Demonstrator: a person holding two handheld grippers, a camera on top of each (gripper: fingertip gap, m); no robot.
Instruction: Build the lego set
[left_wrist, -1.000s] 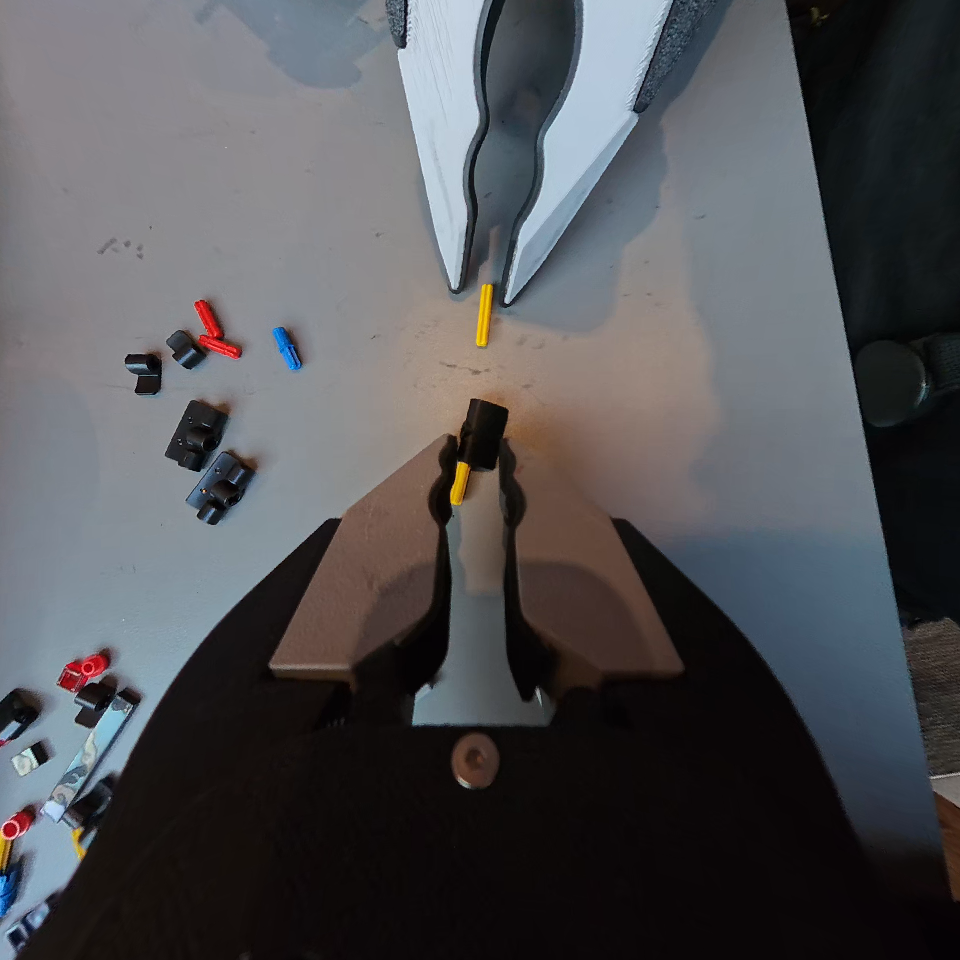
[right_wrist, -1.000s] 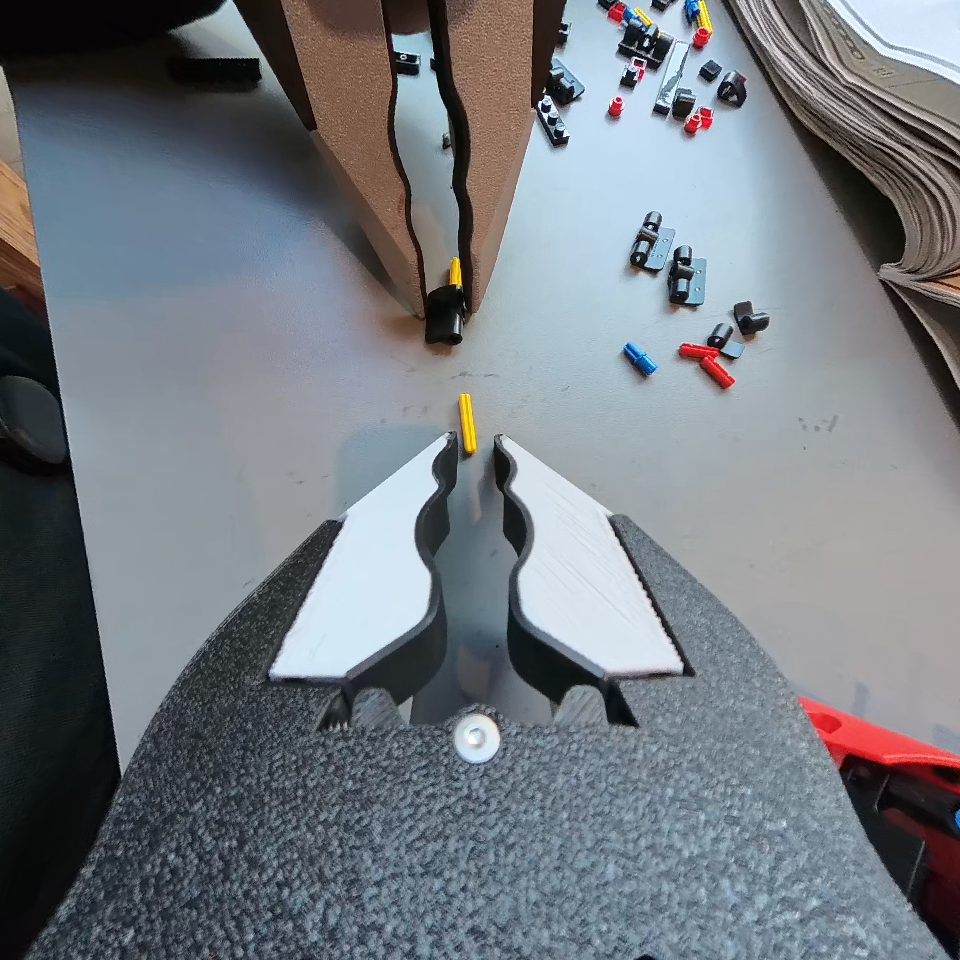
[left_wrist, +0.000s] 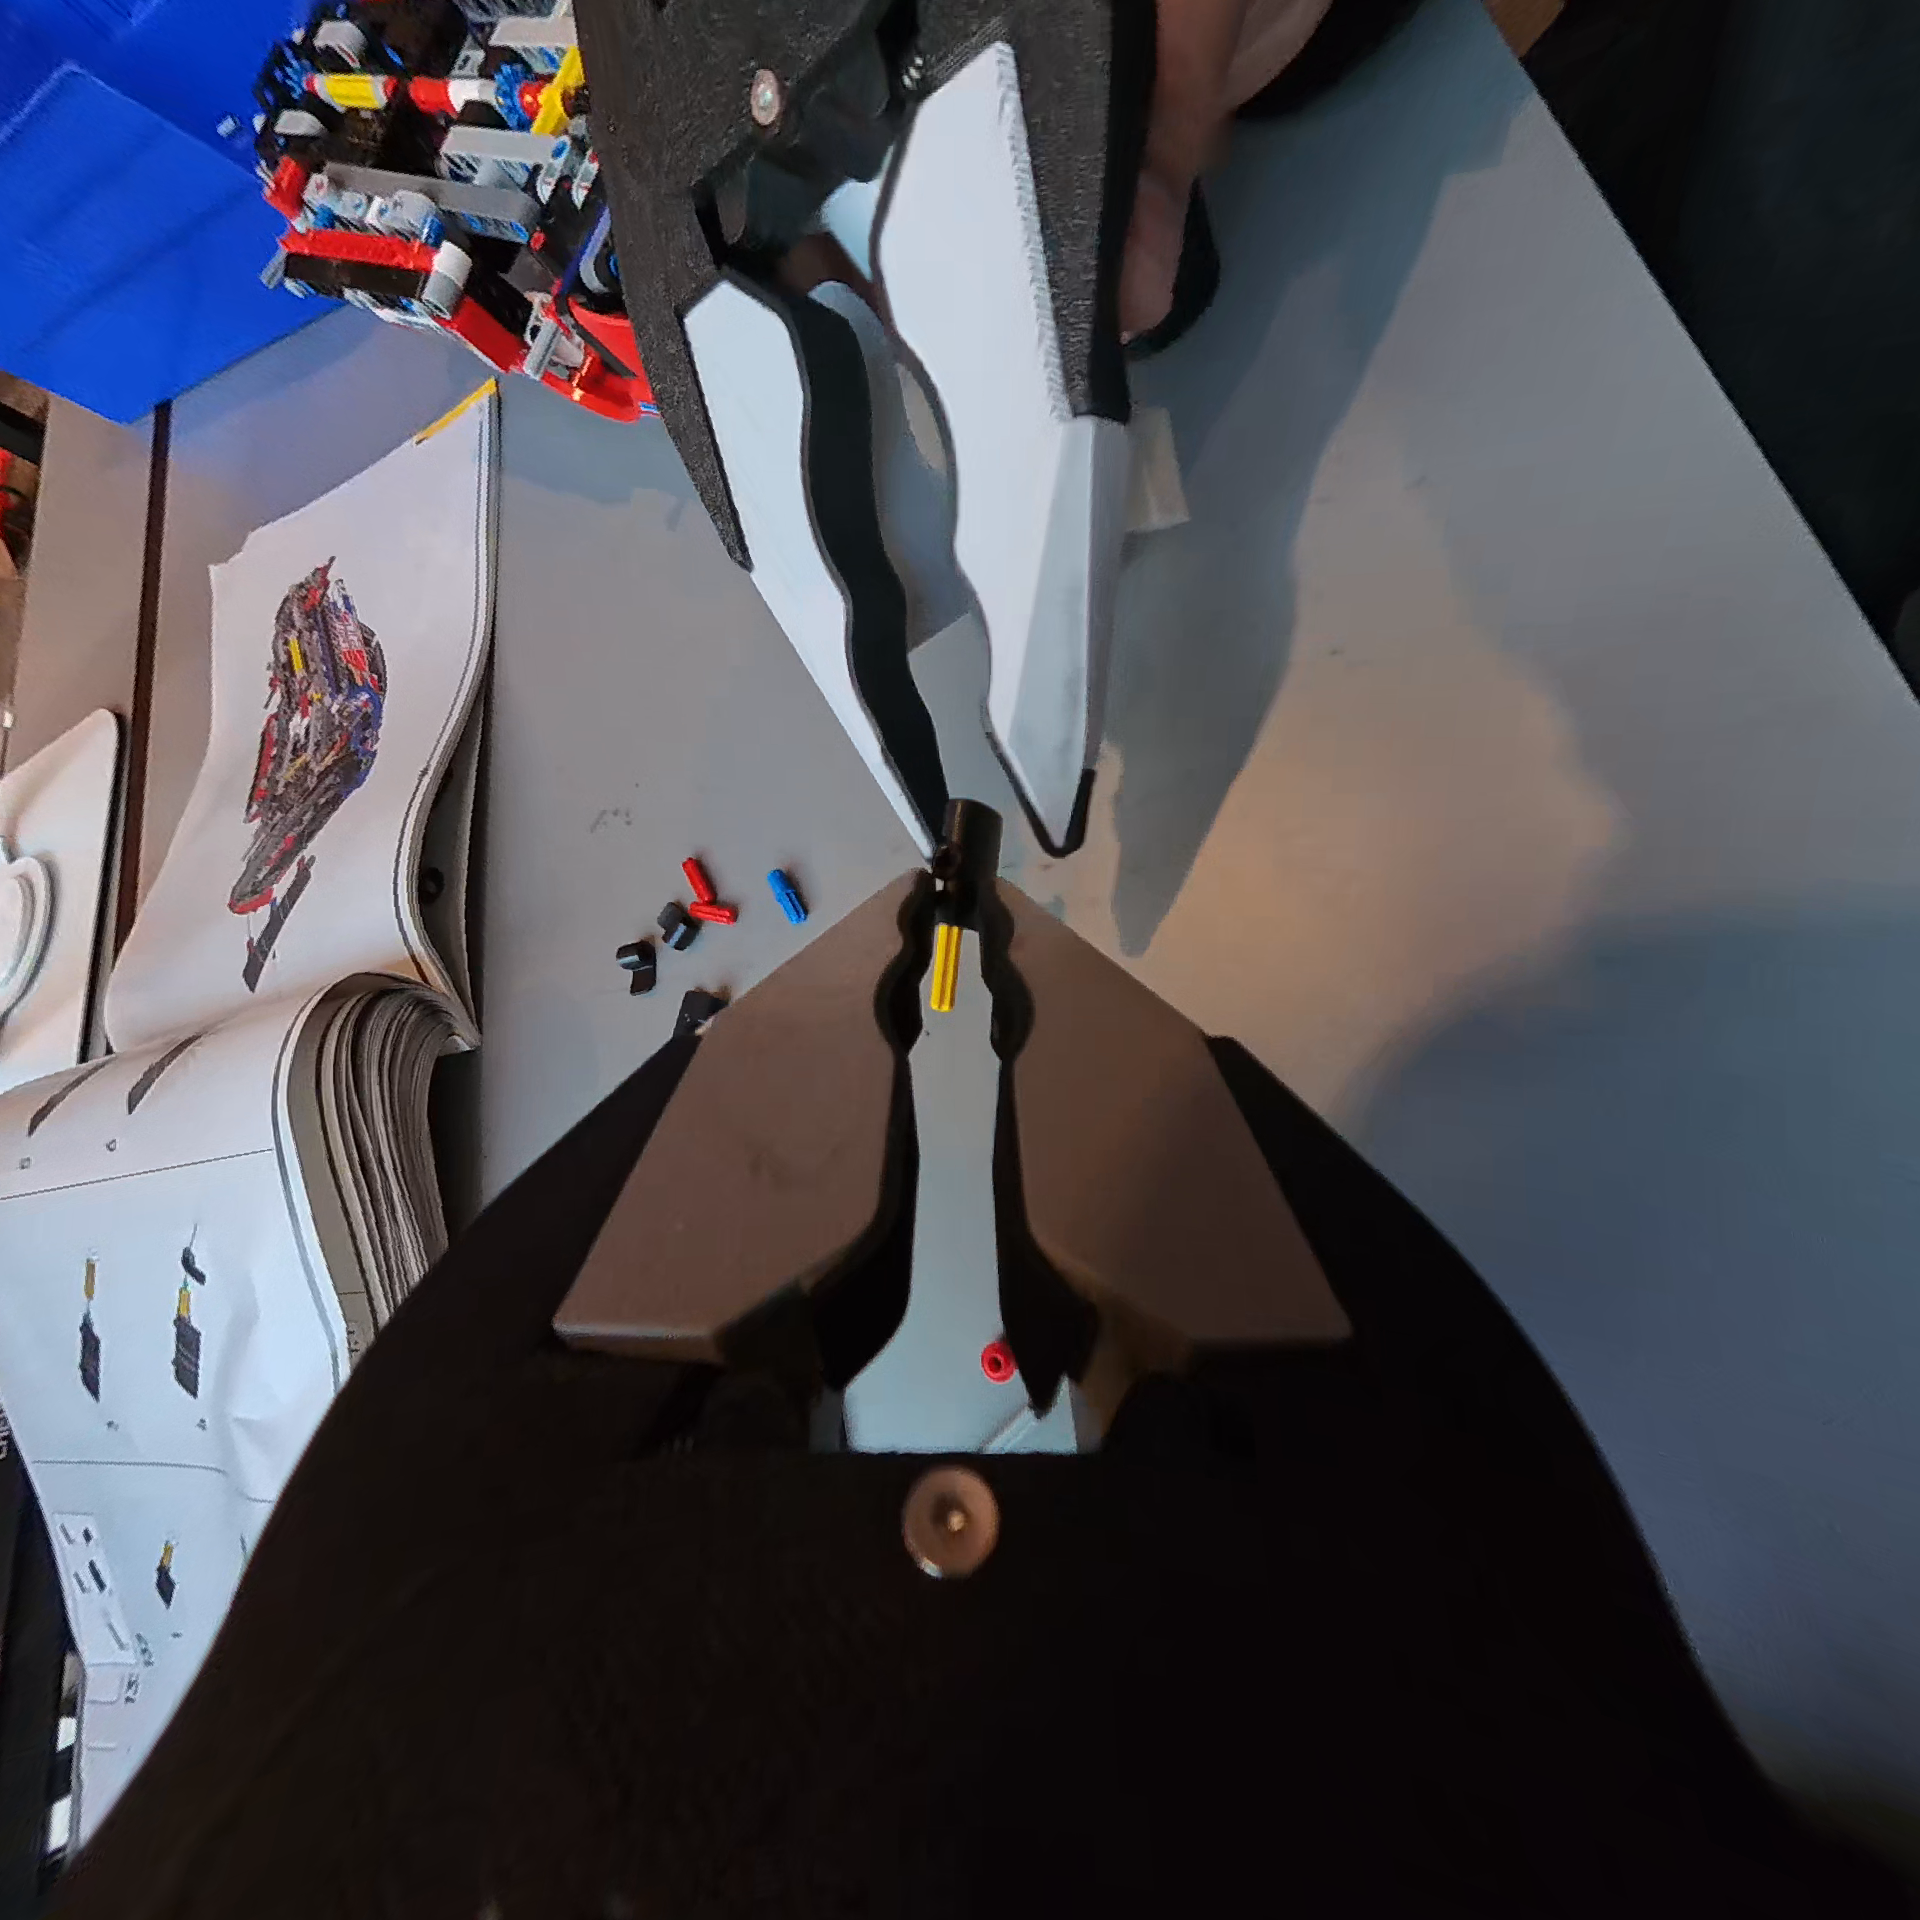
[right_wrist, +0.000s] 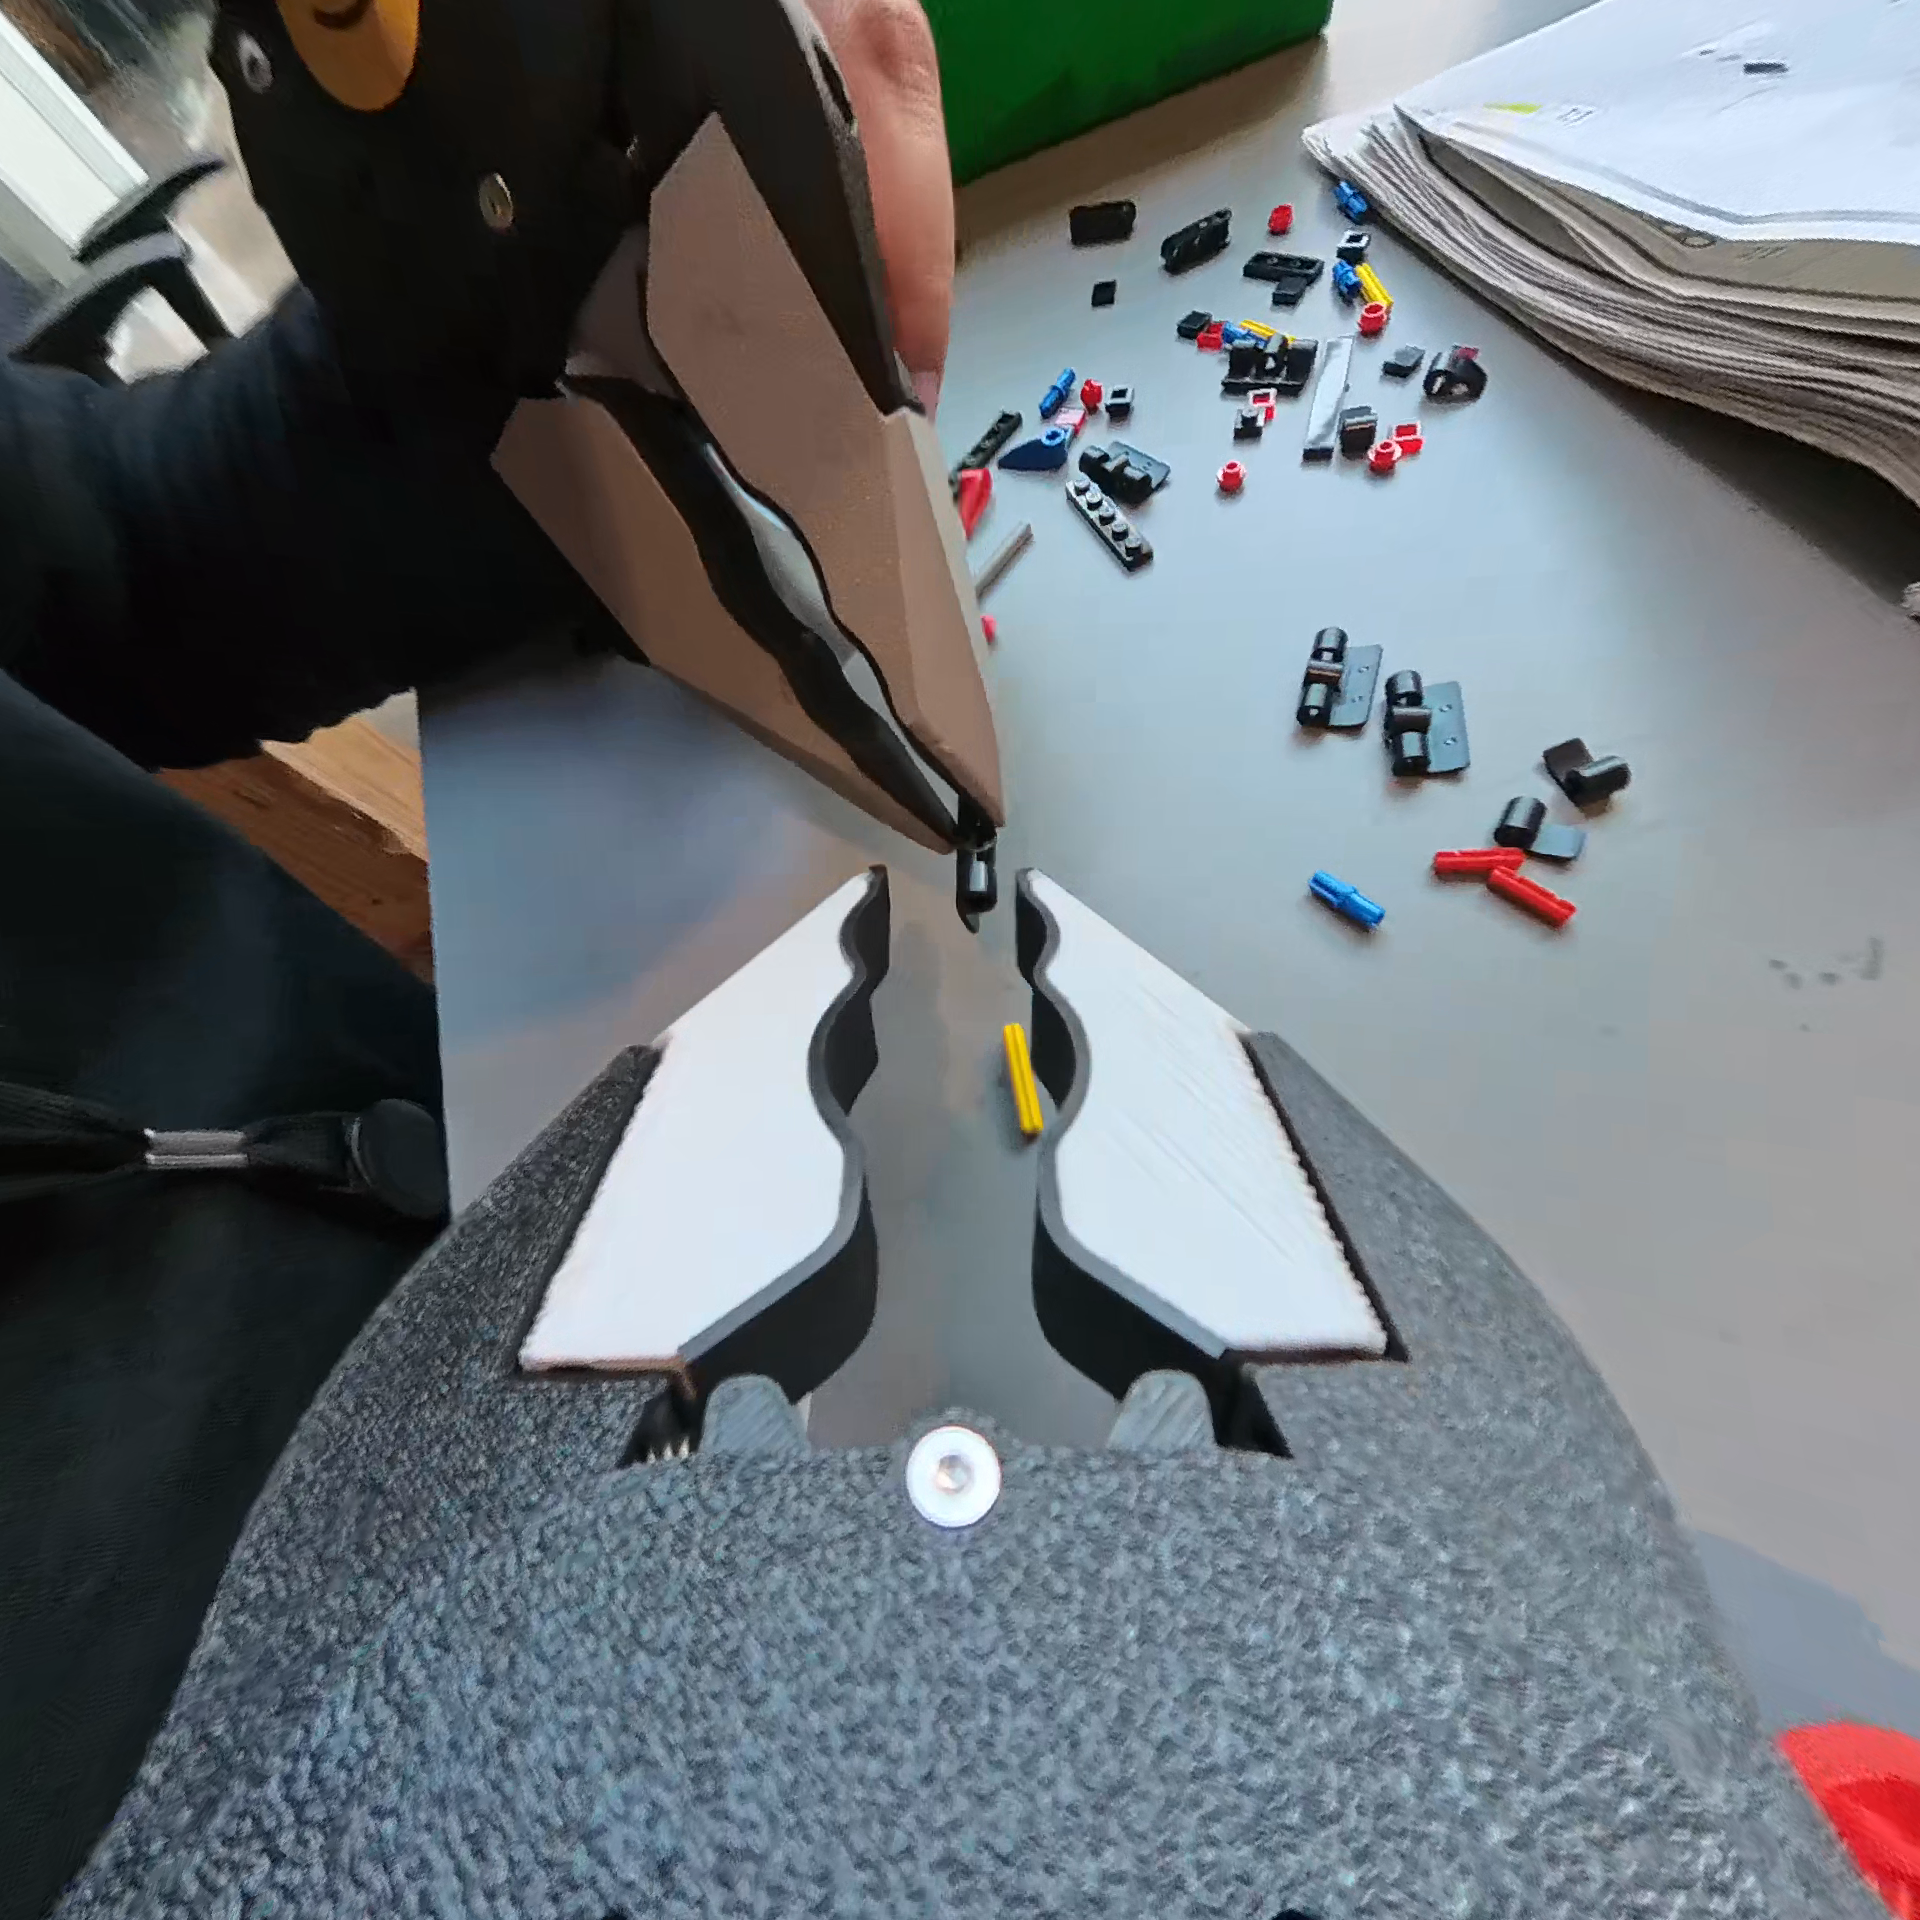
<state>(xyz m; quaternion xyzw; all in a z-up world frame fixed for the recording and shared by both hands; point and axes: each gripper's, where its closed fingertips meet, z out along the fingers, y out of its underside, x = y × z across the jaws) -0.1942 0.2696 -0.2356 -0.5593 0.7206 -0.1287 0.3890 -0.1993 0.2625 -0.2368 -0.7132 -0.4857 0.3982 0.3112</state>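
Observation:
My left gripper (left_wrist: 954, 896), with brown fingers, is shut on a black connector (left_wrist: 968, 836) that has a yellow axle (left_wrist: 943, 966) stuck in its back end. It holds the piece above the grey table (left_wrist: 1455, 935). My right gripper (right_wrist: 951, 883), with white fingers, is open, and its tips stand on either side of the black connector (right_wrist: 977, 883) without closing on it. In the right wrist view the left gripper (right_wrist: 971, 823) comes in from the upper left. A second yellow axle (right_wrist: 1021, 1078) lies loose on the table below and between the white fingers.
Loose red, blue and black pieces (right_wrist: 1496, 862) lie to the right, with several more farther back (right_wrist: 1278, 353). An open instruction book (left_wrist: 312, 779) and a partly built model (left_wrist: 436, 187) are at the left. A green box (right_wrist: 1122, 62) stands behind. The table edge (right_wrist: 431, 935) is near. My two grippers' fingertips are within a few centimetres of each other. Left tips and right tips are each some 25 centimetres from the partly built model (left_wrist: 436, 187).
Both grippers have risen from the table and tilted. My right gripper has left the loose yellow axle, opened wider and moved its tips around the black connector in my left gripper.

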